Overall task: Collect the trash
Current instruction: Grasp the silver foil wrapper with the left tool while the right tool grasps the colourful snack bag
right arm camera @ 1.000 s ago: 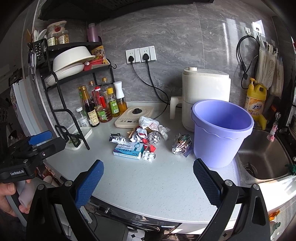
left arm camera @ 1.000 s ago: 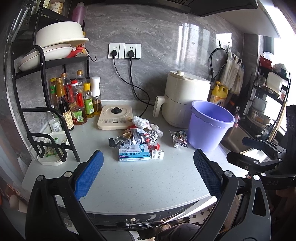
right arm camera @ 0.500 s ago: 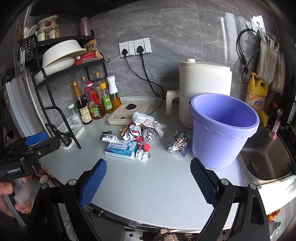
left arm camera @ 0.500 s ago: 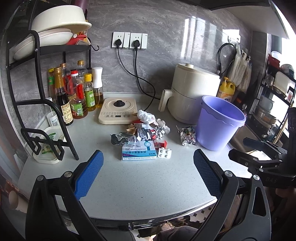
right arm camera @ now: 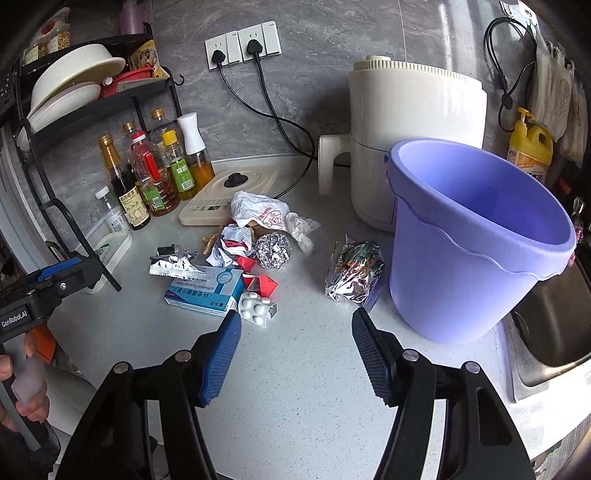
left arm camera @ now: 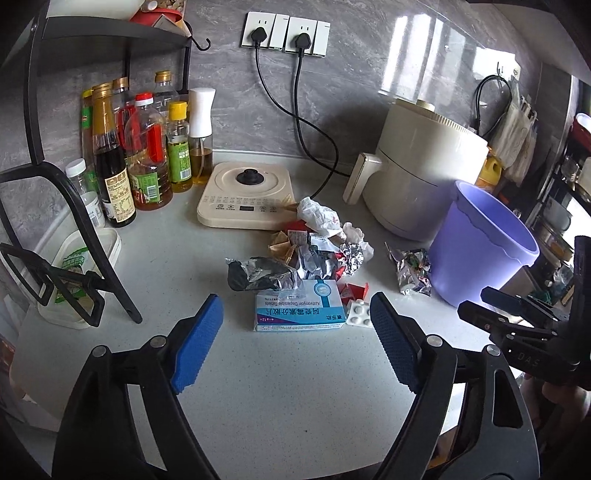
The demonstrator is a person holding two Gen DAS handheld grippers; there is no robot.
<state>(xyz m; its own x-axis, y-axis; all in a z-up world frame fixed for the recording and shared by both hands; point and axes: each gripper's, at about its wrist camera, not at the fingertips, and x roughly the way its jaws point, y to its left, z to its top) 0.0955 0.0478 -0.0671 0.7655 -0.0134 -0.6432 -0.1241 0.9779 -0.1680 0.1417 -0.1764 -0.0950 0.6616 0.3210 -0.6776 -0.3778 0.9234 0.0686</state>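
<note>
1. Both grippers have closed in on the trash pile [left arm camera: 314, 254] at mid-counter, beside the purple bucket [right arm camera: 476, 236]; left gripper [left arm camera: 295, 339] and right gripper [right arm camera: 293, 350] spread, empty.
2. Medicine box [left arm camera: 299, 304] looks light and stiff; pinch its long sides; foil would crush.

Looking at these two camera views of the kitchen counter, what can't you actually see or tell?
- Bottom of the purple bucket: hidden by its own wall, both views.
- Small print on the blue box: too small, upside down.
- Sink: cut off by the right edge, right view.
- Top shelf of the rack: cut off at the top edge, left view.
</note>
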